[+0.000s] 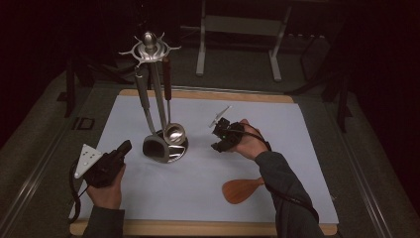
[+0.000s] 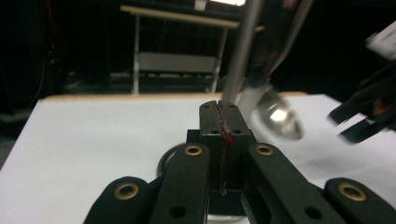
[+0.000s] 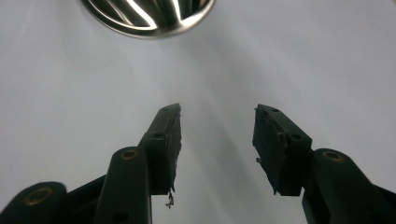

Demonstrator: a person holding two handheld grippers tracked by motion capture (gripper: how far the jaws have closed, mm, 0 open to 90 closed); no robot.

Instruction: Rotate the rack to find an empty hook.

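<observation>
My left gripper (image 1: 125,147) sits pinched closed on nothing beside the rack (image 1: 153,99), my right gripper (image 1: 216,135) gapes empty just past its base, and the spatula (image 1: 241,190) lies nearer me, so a careless swing could topple that rack.

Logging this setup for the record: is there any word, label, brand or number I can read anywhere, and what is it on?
No readable text anywhere.
The utensil stand, its ladle, the wooden spatula and the white mat carry no markings.
A dark sign on the table edge is too dim to read.
</observation>
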